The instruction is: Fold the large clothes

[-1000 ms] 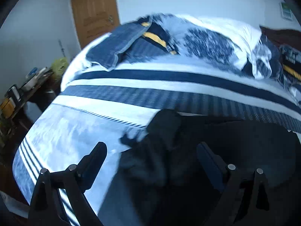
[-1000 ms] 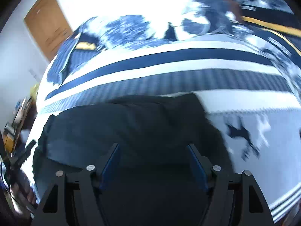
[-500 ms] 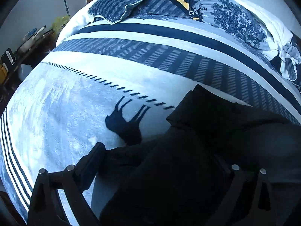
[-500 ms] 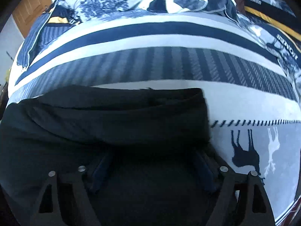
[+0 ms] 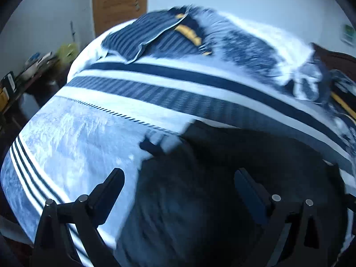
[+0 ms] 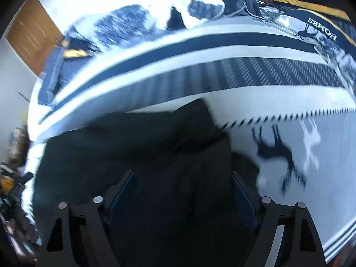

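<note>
A bed (image 5: 93,138) is filling both views, wearing a cover (image 6: 255,51) of white and navy stripes with a pale blue panel printed with deer (image 6: 276,151) silhouettes. Rumpled bedding (image 5: 247,46) and a striped pillow (image 5: 142,37) are lying along the bed's far edge, and a wooden door (image 5: 119,0) is standing in the wall beyond the far left corner. A cluttered side table (image 5: 20,73) is sitting off the bed's left edge.

A black garment (image 6: 133,155) is lying bunched on the near part of the bed, its far edge reaching the grey herringbone stripe; its folds are blurred.

The left hand-held gripper (image 5: 178,182) is hanging over the garment's left edge with its jaws spread wide, one finger (image 5: 106,193) over the pale cover and the other over black cloth, neither pinching fabric.

The right hand-held gripper (image 6: 182,189) is hovering over the garment's right part. Its jaws have just been opening and are standing wide, with cloth lying between them but not clamped.
</note>
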A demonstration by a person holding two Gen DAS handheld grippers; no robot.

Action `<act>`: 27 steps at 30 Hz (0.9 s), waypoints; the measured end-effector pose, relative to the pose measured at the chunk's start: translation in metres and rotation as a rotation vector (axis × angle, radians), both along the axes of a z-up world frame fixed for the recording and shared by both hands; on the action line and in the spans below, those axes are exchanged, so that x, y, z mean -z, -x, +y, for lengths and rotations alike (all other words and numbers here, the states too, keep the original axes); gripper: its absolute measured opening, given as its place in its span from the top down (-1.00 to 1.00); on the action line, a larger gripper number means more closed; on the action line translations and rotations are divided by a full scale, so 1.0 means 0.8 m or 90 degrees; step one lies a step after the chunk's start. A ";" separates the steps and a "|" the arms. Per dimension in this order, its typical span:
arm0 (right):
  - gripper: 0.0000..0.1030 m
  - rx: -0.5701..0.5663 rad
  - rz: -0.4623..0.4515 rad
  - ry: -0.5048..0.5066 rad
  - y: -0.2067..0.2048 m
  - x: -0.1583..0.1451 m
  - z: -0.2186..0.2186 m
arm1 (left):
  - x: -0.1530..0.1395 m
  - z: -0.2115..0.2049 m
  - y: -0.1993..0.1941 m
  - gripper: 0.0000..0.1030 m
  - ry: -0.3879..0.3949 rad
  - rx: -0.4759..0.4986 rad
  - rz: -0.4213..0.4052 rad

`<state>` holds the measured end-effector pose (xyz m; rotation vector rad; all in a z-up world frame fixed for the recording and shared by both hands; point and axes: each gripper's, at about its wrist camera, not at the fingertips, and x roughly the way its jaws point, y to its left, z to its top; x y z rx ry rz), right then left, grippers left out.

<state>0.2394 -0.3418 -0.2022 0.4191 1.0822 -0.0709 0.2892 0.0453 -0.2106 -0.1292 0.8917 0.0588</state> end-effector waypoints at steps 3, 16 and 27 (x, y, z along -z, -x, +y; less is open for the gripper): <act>-0.67 -0.049 -0.042 -0.014 0.040 -0.022 0.060 | -0.001 -0.042 0.042 -0.92 -0.041 0.028 -0.003; -0.64 -0.076 0.009 -0.002 0.084 -0.001 0.149 | 0.030 -0.096 0.062 -0.92 -0.106 0.018 0.077; -0.64 -0.032 -0.012 0.038 0.179 -0.075 0.127 | -0.141 -0.075 0.209 -0.92 -0.169 0.027 -0.102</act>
